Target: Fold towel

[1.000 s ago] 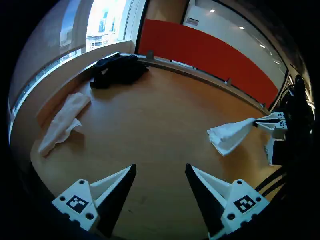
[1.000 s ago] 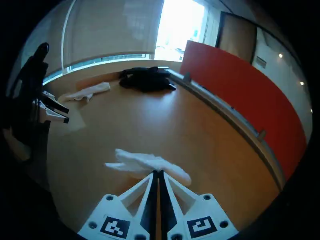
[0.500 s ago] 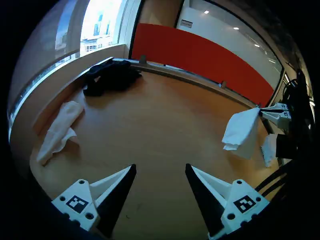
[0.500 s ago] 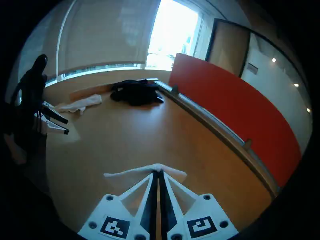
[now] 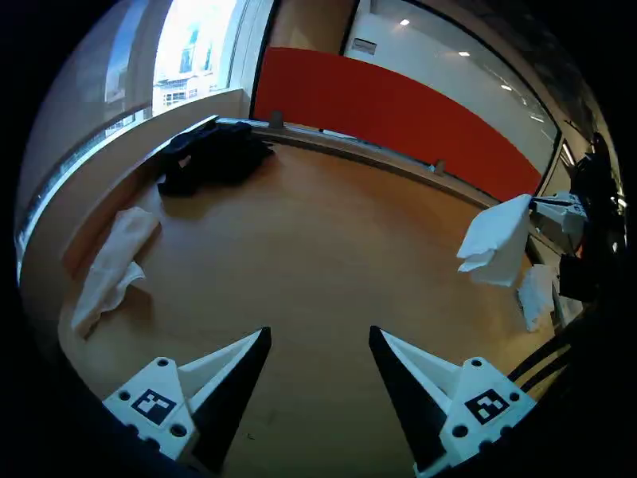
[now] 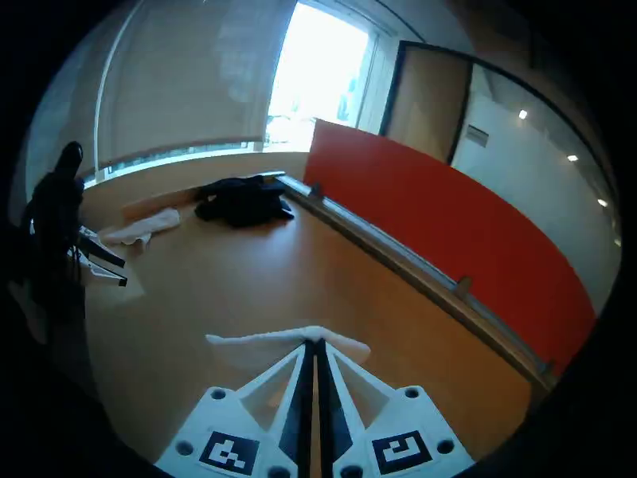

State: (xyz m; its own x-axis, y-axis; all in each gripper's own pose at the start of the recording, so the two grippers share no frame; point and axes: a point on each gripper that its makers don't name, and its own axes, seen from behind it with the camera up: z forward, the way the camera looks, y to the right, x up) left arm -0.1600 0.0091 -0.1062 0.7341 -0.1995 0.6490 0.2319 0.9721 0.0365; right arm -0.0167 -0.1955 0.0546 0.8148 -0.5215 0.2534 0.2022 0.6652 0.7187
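Note:
A white towel (image 5: 495,239) hangs in the air at the right of the left gripper view, pinched by its top corner in my right gripper (image 5: 535,209). In the right gripper view the same towel (image 6: 271,341) drapes over both sides of my right gripper (image 6: 314,344), whose fingers are shut on it. My left gripper (image 5: 318,333) stands open over the wooden table (image 5: 318,239), holding nothing. It also appears at the left of the right gripper view as a left gripper (image 6: 118,271) beside a dark sleeve. A second white towel (image 5: 111,267) lies crumpled at the table's left edge.
A black garment (image 5: 211,151) lies in a heap at the far end of the table, by the window ledge. A red partition (image 5: 398,111) with a grey rail runs along the table's far side. Another white cloth (image 5: 535,295) hangs low at the right.
My right gripper has lifted the white towel off the table; it now hangs free, higher and farther right in the left gripper view. The left gripper stays open.

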